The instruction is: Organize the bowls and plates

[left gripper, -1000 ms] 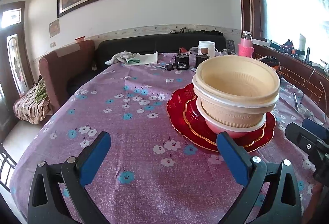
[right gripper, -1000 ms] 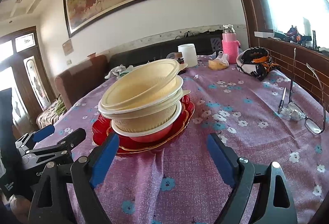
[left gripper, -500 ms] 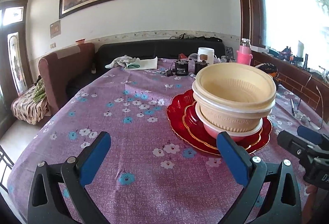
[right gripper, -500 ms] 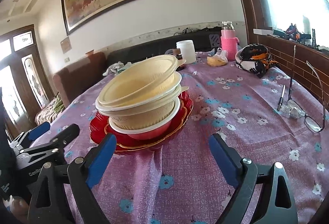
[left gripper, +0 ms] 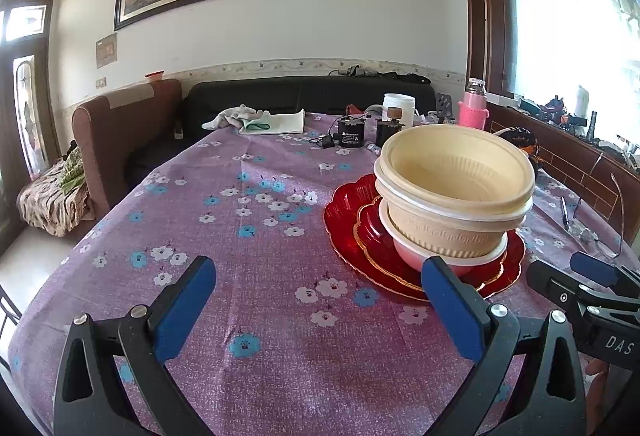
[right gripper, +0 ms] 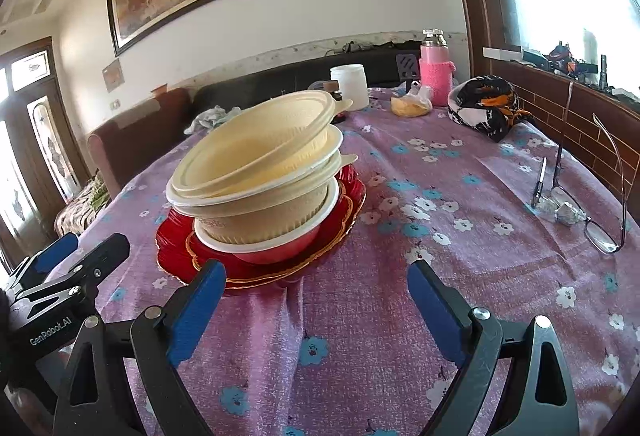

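From the left wrist view, the left gripper (left gripper: 316, 302) hangs low over the desk (left gripper: 248, 244), its blue-padded fingers (left gripper: 182, 306) spread wide and holding nothing. Ahead and to the right stands the stack: two red plates (left gripper: 348, 224), the smaller one with a gold rim lying inside the larger, then a red bowl with a white rim (left gripper: 408, 252), and two cream bowls (left gripper: 456, 192) nested on top of it. The gripper's right finger overlaps the near edge of the plates in the picture, though whether it touches them cannot be told. The right gripper (left gripper: 576, 284) shows at the right edge, near the plates. At the far end of the desk lie a folded cloth (left gripper: 272, 120), a white jar (left gripper: 398, 108) and a pink bottle (left gripper: 474, 108).

From the right wrist view, the right gripper (right gripper: 314, 300) is likewise released, fingers (right gripper: 434, 310) wide apart and empty above the flowered cloth. The same stack sits ahead to the left, the top cream bowl (right gripper: 256, 144) tilted on the one beneath. The left gripper (right gripper: 76, 256) shows at the left edge, beside the plates (right gripper: 176, 252). To the right, well apart from the stack, lie a pair of glasses (right gripper: 600, 228) and a pen (right gripper: 538, 184).
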`<state>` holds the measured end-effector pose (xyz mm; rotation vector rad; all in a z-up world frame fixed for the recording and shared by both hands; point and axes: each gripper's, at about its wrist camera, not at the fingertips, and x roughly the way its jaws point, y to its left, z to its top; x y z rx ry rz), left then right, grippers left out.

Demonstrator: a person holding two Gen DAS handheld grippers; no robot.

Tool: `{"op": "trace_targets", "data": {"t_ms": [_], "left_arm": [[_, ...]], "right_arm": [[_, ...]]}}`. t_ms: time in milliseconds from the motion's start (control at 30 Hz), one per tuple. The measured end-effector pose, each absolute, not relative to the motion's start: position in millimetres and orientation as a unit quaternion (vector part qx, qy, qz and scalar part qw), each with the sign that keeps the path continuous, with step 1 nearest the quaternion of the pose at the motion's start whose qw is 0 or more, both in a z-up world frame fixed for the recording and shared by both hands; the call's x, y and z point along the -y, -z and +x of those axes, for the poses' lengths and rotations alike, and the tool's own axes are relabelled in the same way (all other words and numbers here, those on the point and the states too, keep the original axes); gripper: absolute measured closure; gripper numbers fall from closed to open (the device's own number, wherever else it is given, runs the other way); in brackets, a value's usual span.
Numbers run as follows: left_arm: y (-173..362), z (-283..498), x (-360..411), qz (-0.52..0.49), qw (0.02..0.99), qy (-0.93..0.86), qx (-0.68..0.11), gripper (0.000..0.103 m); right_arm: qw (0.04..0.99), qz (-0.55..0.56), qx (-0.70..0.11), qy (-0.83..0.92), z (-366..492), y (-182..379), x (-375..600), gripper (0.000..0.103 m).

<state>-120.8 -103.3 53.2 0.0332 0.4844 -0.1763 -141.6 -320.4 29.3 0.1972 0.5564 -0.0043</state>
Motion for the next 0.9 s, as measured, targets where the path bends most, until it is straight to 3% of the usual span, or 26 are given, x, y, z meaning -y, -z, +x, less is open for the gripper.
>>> {"op": "trace_targets", "data": {"t_ms": [900], "left_arm": [[-54.6,-121.3,103.4,0.051,0.969,0.027,-0.239,0.0]], "right_arm": [[0.954,0.095,-0.284,0.017,-139.1,-28.6,320.7,0.008]]}}
